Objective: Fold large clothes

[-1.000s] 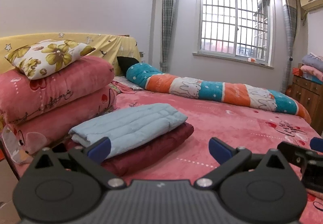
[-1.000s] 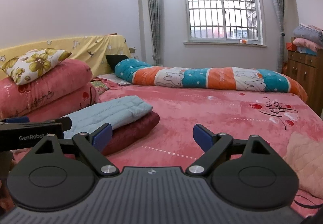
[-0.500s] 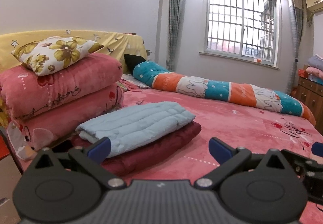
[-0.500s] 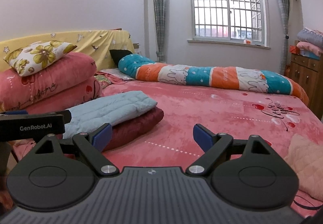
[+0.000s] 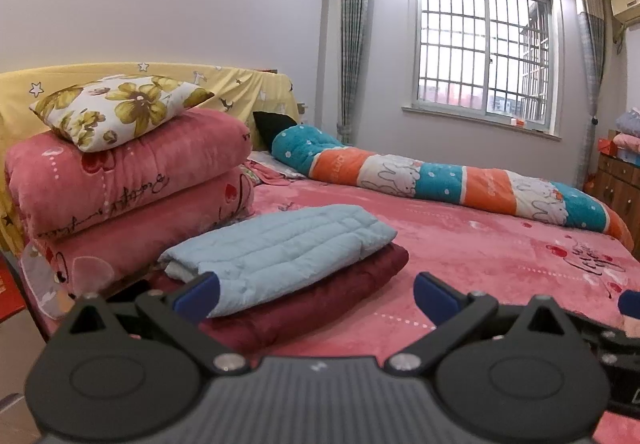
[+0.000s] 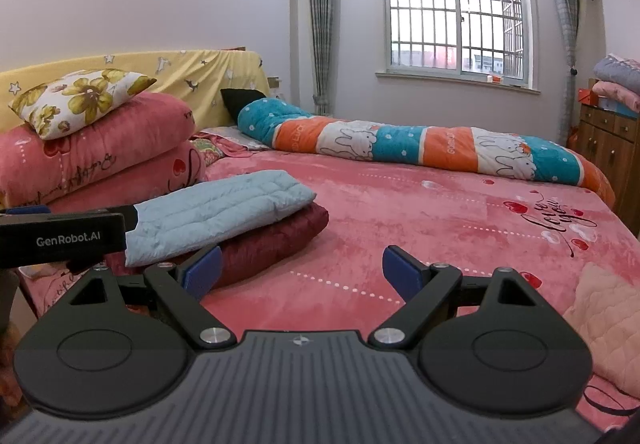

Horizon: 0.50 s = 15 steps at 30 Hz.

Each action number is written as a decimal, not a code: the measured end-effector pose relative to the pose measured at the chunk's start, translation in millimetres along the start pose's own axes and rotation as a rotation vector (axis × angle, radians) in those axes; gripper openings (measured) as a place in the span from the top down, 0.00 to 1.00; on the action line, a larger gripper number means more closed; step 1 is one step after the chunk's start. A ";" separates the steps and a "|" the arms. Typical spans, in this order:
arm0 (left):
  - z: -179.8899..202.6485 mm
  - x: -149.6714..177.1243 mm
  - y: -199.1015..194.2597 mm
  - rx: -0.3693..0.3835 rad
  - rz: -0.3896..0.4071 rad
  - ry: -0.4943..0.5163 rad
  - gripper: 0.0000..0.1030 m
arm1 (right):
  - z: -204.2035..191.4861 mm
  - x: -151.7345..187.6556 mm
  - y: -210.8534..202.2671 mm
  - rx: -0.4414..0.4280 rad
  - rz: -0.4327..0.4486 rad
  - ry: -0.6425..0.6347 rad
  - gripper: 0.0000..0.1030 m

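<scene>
A folded light blue quilted garment (image 5: 280, 248) (image 6: 216, 212) lies on top of a folded dark red one (image 5: 316, 304) (image 6: 272, 240) at the left side of the pink bed (image 5: 500, 256) (image 6: 420, 228). My left gripper (image 5: 316, 294) is open above the bed's near edge, its left pad in front of the stack's near end, nothing between the fingers. My right gripper (image 6: 302, 270) is open too and empty, just right of the stack. A pale pink quilted cloth (image 6: 608, 320) lies at the right edge of the right wrist view.
Two folded pink blankets (image 5: 120, 196) with a floral pillow (image 5: 116, 108) stand left of the stack. A rolled teal and orange quilt (image 5: 460, 184) lies along the bed's far side. A wooden dresser (image 6: 608, 148) with folded bedding stands at the right.
Both cameras have turned a little to the left, so the stack and blankets sit further right in view. Both grippers stay open; the clothes have not moved.
</scene>
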<state>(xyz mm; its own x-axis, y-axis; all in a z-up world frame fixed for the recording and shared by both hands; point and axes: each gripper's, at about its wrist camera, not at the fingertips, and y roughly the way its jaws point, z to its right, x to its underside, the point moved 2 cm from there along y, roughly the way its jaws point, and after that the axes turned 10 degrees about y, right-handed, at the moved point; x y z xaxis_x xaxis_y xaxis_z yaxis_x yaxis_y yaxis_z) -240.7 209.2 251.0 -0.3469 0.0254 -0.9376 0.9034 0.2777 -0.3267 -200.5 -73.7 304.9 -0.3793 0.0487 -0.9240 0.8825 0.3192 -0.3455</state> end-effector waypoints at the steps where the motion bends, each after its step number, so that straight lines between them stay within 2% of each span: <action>1: -0.3 0.1 0.3 0.001 0.000 0.000 0.01 | -0.2 0.3 0.1 -0.001 -0.001 0.000 0.00; 15: -2.3 3.2 9.3 0.028 -0.010 -0.006 0.01 | 5.0 -0.6 1.0 -0.005 -0.015 0.001 0.00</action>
<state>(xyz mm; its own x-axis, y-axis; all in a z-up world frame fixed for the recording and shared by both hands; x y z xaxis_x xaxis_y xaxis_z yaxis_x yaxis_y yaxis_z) -234.0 214.1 245.3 -0.3547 0.0167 -0.9348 0.9064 0.2514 -0.3394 -198.0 -78.2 304.2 -0.3932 0.0451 -0.9184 0.8753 0.3242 -0.3588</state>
